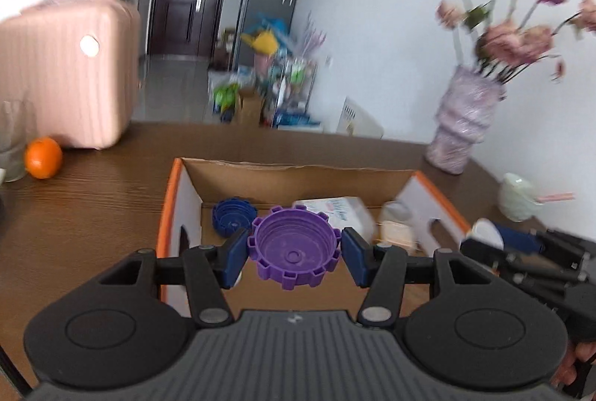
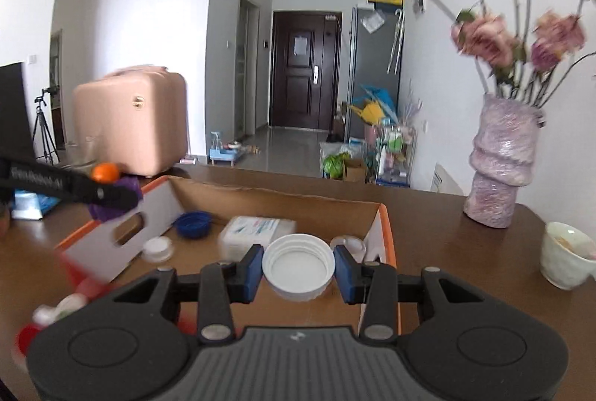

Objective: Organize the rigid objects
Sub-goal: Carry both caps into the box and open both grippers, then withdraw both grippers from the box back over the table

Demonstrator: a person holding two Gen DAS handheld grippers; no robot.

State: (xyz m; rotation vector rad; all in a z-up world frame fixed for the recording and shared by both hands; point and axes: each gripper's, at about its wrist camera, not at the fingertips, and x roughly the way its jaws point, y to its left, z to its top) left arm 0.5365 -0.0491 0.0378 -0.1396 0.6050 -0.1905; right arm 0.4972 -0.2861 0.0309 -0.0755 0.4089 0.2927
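My left gripper (image 1: 294, 252) is shut on a purple ridged cap (image 1: 294, 246) and holds it over the open cardboard box (image 1: 298, 174). My right gripper (image 2: 298, 269) is shut on a white cap (image 2: 298, 265) above the same box (image 2: 275, 196). Inside the box lie a blue cap (image 1: 232, 213), a white packet (image 1: 339, 209) and small white lids (image 2: 158, 248). In the right wrist view the blue cap (image 2: 193, 223) and packet (image 2: 257, 231) lie on the box floor. The right gripper shows at the right in the left wrist view (image 1: 484, 233).
A pink case (image 1: 70, 69), an orange (image 1: 43, 157) and a glass (image 1: 11, 140) stand at the table's back left. A vase of flowers (image 1: 463, 125) and a pale cup (image 1: 519, 196) stand at the right. Blurred red and white items (image 2: 74, 293) lie left of the box.
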